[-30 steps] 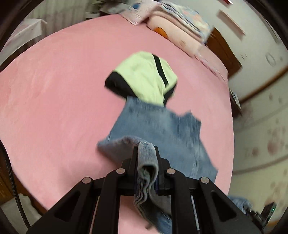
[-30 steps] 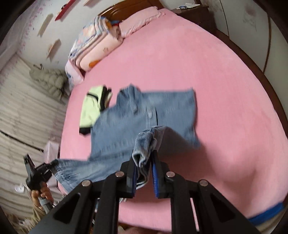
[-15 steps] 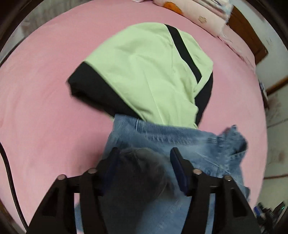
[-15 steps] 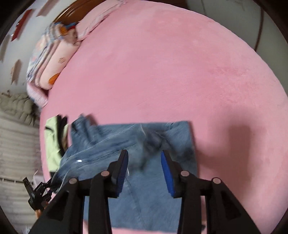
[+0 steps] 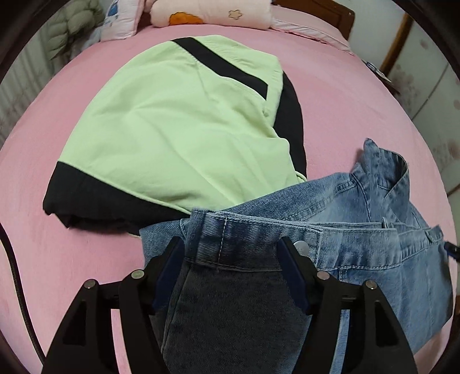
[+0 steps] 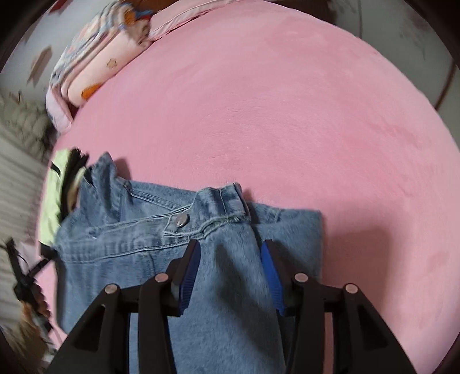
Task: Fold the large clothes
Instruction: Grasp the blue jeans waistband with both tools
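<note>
A blue denim garment [image 5: 359,238] lies folded on the pink bed [image 5: 345,95]; it also shows in the right wrist view [image 6: 138,236]. My left gripper [image 5: 230,250] is open, its jaws standing wide on either side of a denim cuff [image 5: 230,230] that rests between them. My right gripper [image 6: 230,247] is open too, jaws apart around another denim sleeve end [image 6: 227,207] with a metal button [image 6: 182,220] beside it.
A folded light-green and black garment [image 5: 178,115] lies just beyond the denim, touching its edge; it shows at the left in the right wrist view [image 6: 54,190]. Pillows and bedding [image 5: 212,14] are stacked at the headboard. Bare pink bed [image 6: 287,115] stretches ahead and right.
Both grippers went from shut on lifted denim sleeve ends to open, lowering them onto the garment's body. The cameras now sit low and close to the cloth.
</note>
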A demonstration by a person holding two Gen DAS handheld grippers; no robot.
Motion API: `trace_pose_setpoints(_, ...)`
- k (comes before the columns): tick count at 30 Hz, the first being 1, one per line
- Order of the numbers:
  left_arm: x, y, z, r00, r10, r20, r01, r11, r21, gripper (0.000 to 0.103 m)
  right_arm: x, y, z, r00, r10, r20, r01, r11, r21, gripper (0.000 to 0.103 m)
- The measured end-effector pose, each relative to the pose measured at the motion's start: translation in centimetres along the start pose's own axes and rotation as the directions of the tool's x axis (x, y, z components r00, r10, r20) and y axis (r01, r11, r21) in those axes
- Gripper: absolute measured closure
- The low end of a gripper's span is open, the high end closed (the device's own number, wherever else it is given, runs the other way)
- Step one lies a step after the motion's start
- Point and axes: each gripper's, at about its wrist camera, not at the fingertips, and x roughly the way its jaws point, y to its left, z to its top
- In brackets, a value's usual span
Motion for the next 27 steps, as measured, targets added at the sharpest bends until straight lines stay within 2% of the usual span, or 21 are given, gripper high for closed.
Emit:
trace_pose_setpoints(5,-0.1,0.4,-0.3,1.000,-0.026,0.005,0.026,0.998,0.053,0.037,2.0,0.9,0.8,0.999,-0.040,-0.017,0.039,0.997,-0.072,0.059)
trace_pose_setpoints(11,0.5,0.6,0.0,0.998,-0.064,-0.009,0.064,0.994,0.087,0.037,3.7,1.1,1.2,0.998,-0.043,-0.038,0.039,0.994,-0.100,0.056)
trace_pose_setpoints(14,1.0,0.8,0.1,0.996,-0.085,-0.018,0.086,0.994,0.064,0.044,3.6,1.0,1.0,0.999,-0.032,-0.025,0.030,0.994,-0.102,0.058)
trace_pose_setpoints(17,0.6,-0.2,-0.1,1.000,-0.027,-0.004,0.027,0.996,0.082,0.061,3.1,1.2,0.6,0.998,-0.060,-0.011,0.058,0.994,-0.094,0.072)
trace_pose_setpoints(18,0.2,-0.7,-0.3,1.000,-0.002,0.009,0.001,0.995,0.100,0.073,2.8,1.5,0.4,0.997,-0.072,0.003,0.072,0.992,-0.102,0.079)
trace_pose_setpoints(19,-0.4,-1.3,-0.5,0.999,0.023,0.022,-0.025,0.993,0.116,0.077,2.4,1.9,0.1,0.997,-0.074,0.013,0.075,0.991,-0.112,0.084)
trace_pose_setpoints(20,-1.0,-2.1,-0.7,0.997,0.066,0.047,-0.071,0.989,0.130,0.079,1.8,2.4,-0.2,0.995,-0.090,0.034,0.094,0.988,-0.125,0.086)
trace_pose_setpoints(23,-3.2,-3.3,-1.0,0.985,0.127,0.116,-0.142,0.982,0.127,0.082,-0.6,4.0,-1.4,0.987,-0.116,0.108,0.133,0.977,-0.166,0.091)
trace_pose_setpoints(27,-5.7,-3.9,-0.1,0.971,0.158,0.179,-0.172,0.983,0.065,0.082,-4.4,4.0,-1.8,0.975,-0.094,0.202,0.120,0.985,-0.120,0.092)
